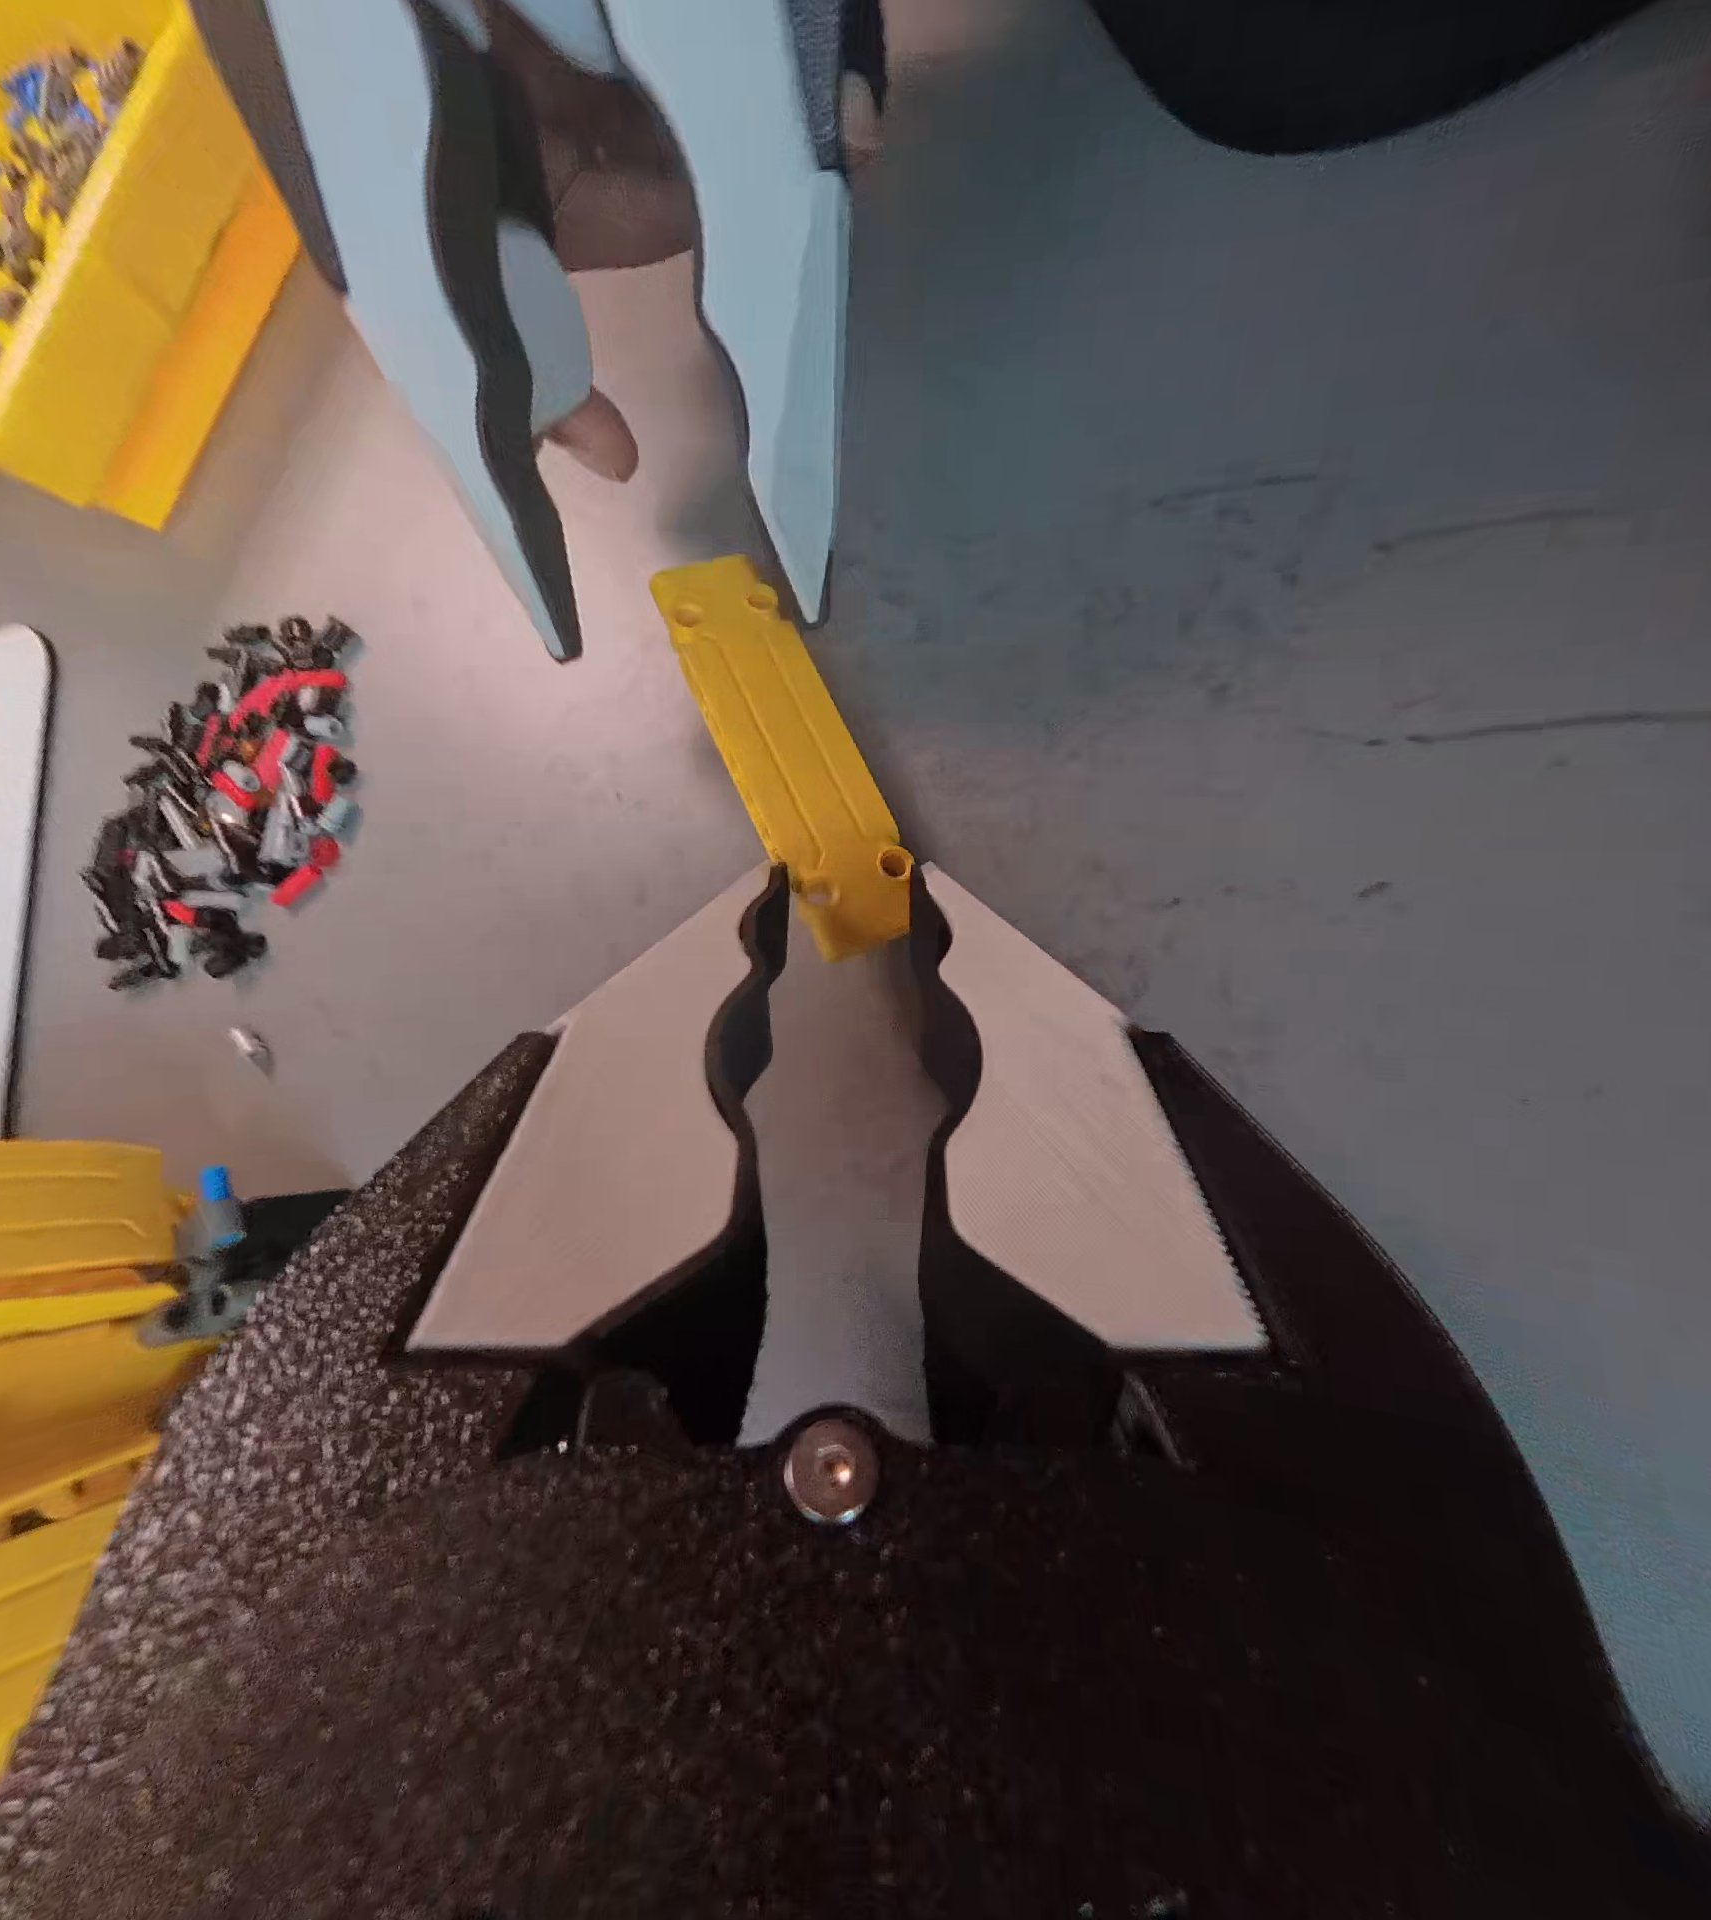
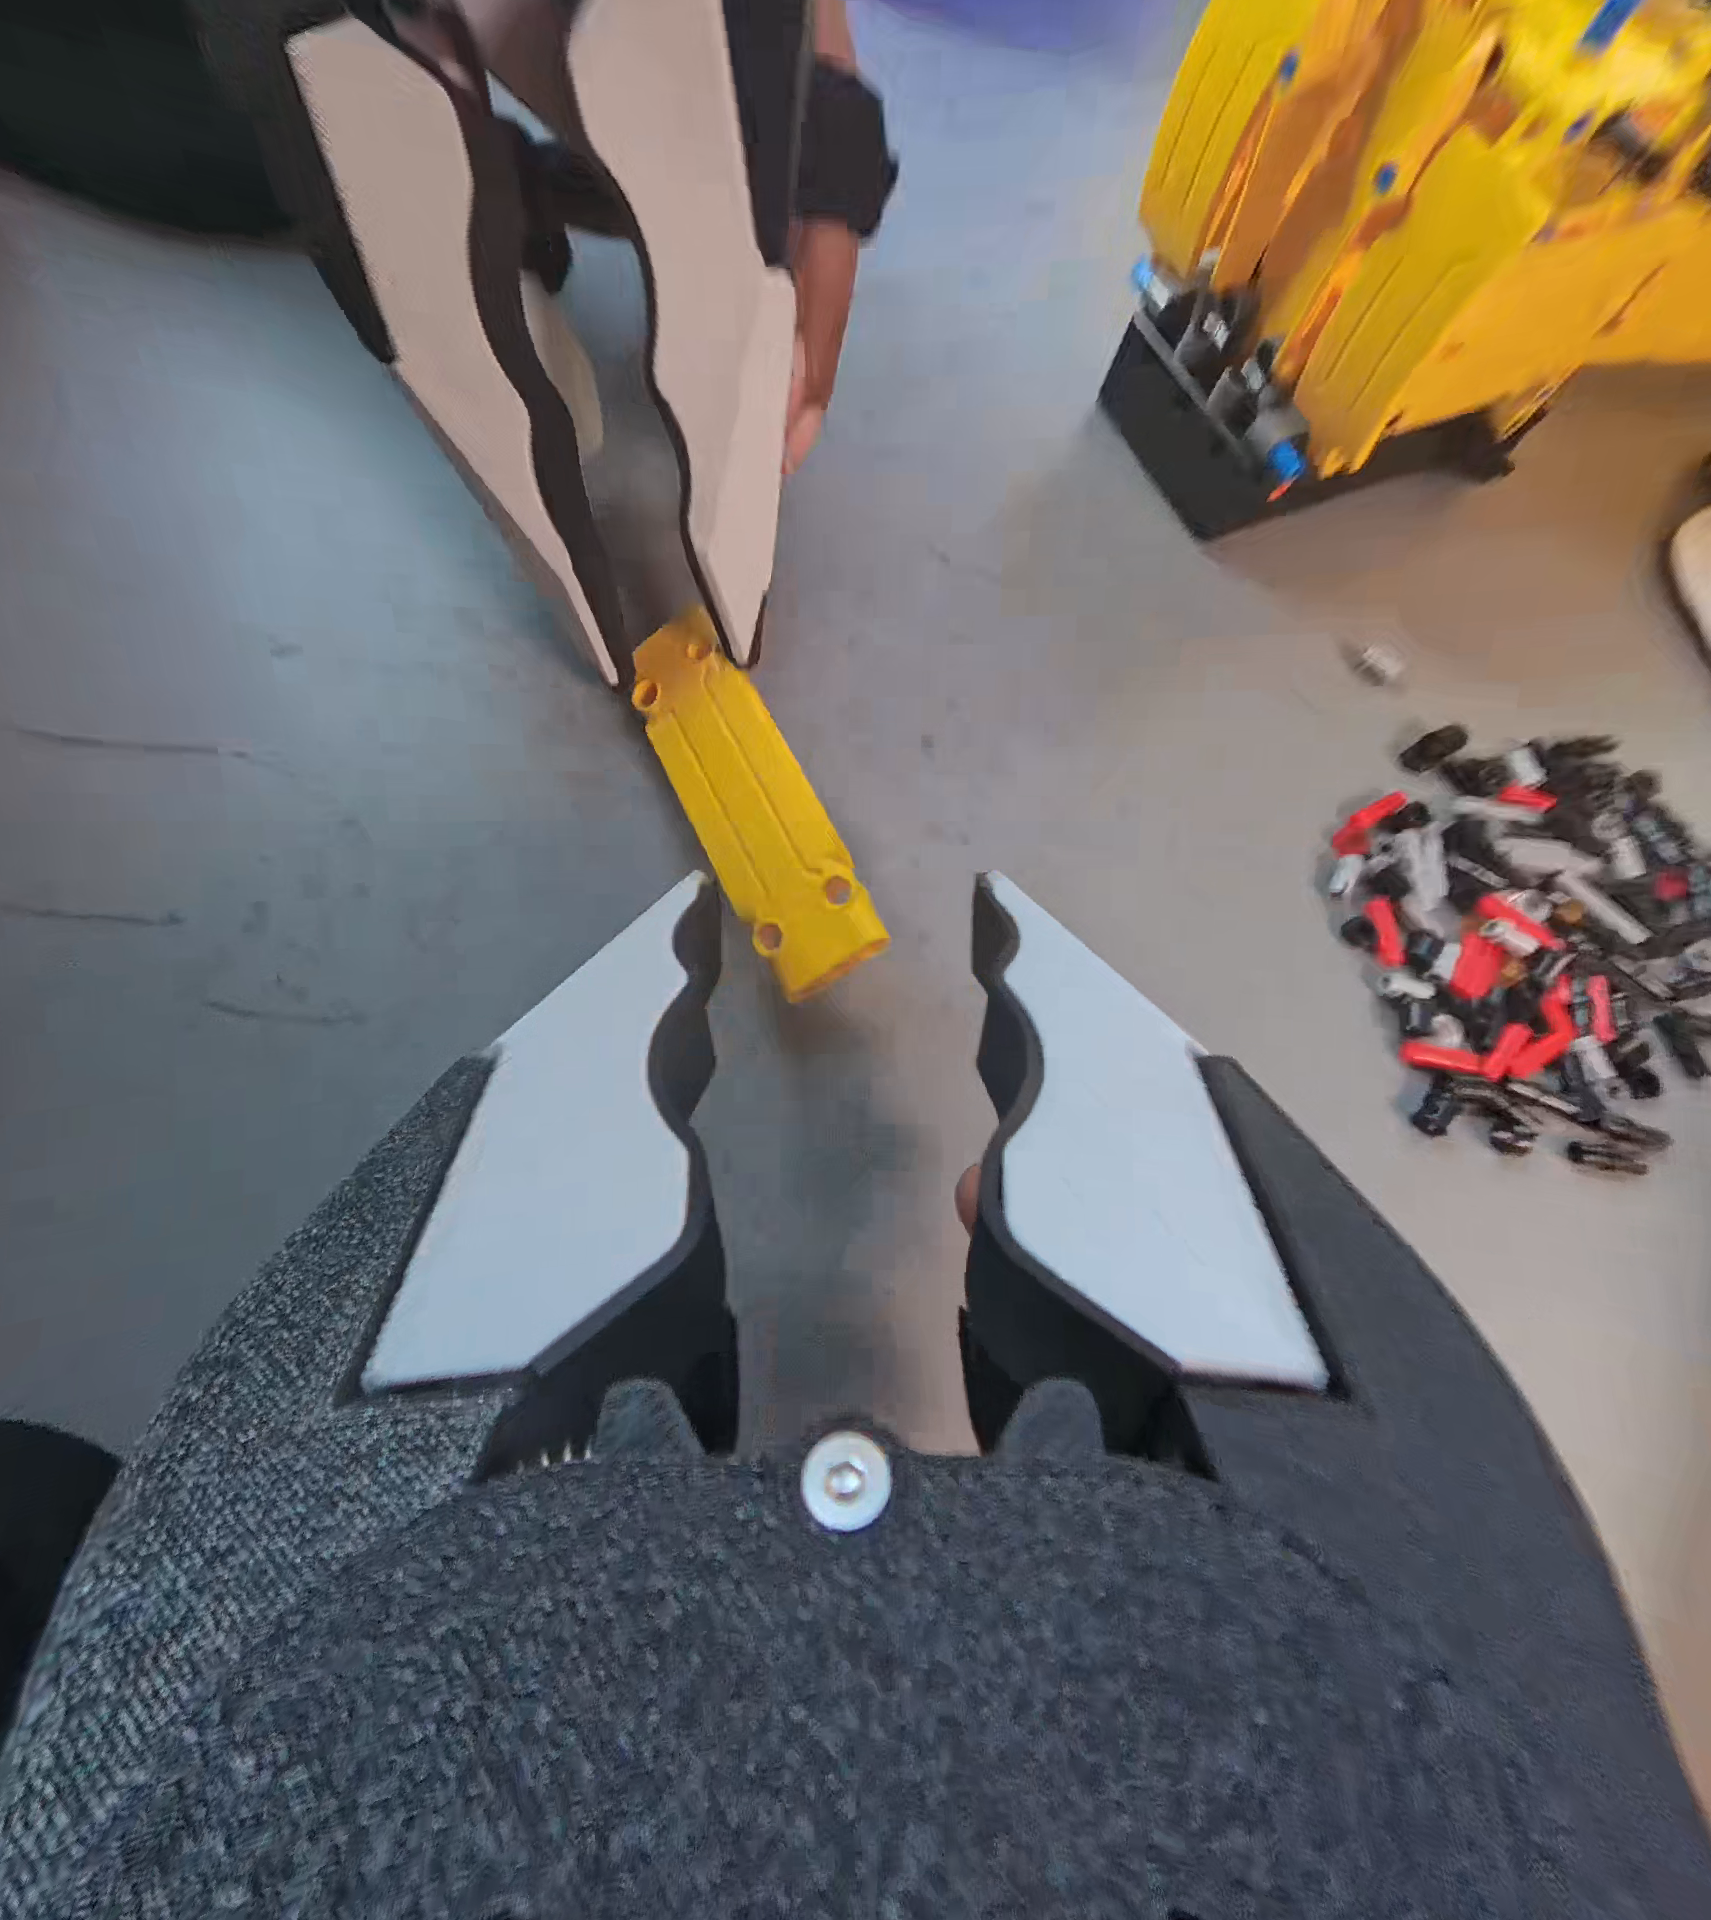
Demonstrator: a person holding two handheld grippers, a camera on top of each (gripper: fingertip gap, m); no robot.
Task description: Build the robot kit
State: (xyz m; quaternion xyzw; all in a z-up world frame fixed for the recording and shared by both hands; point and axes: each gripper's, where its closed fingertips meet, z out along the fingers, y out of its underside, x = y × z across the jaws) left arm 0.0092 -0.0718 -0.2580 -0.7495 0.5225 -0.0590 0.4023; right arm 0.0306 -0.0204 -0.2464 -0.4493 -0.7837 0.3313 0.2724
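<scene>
Yellow panel piece (image 1: 783,753) sits clamped in the left gripper (image 1: 846,878); the right gripper (image 2: 846,883), spread wide, seems just short of touching its far end.

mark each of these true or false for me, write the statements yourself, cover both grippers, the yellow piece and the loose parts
1. The left gripper is shut on one end of the yellow panel. True.
2. The right gripper is clamped on the panel's other end. False: its jaws stand open, with that end near its left finger.
3. The pile of small parts is all blue. False: it is black, red and grey.
4. A yellow bin holds small pieces. True.
5. The panel lies inside the bin. False: it is held out over the grey table.
</scene>
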